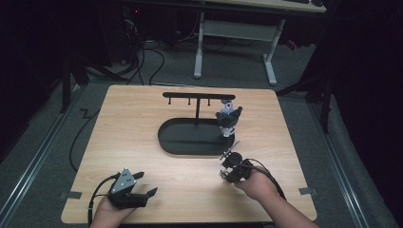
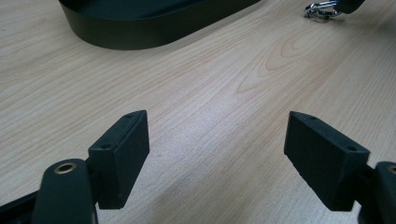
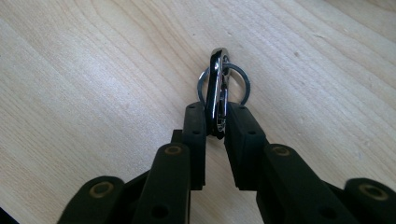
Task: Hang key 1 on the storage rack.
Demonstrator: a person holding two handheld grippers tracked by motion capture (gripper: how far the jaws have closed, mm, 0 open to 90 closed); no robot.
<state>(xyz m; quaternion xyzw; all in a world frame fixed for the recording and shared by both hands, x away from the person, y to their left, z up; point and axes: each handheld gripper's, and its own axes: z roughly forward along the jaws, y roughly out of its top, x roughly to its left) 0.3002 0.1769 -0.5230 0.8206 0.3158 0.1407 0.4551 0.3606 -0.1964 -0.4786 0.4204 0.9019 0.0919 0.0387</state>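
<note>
My right gripper (image 3: 215,117) is shut on a shiny metal carabiner clip (image 3: 216,84) with a key ring (image 3: 243,81) through it, held just above the wooden table. In the high view that gripper (image 1: 230,160) is at the front right with the clip (image 1: 229,152) pointing toward the black oval stand base (image 1: 180,137). A small grey and black figure (image 1: 228,119) hangs or stands at the stand's right end, under the hook bar (image 1: 198,96). My left gripper (image 1: 143,185) rests open at the front left, nothing between its pads (image 2: 122,154).
The wooden table (image 1: 142,114) ends close to my hands at the front. In the left gripper view the stand's base wall (image 2: 140,35) lies ahead and the clip (image 2: 320,10) shows at the top right. Desk legs and cables stand on the floor behind.
</note>
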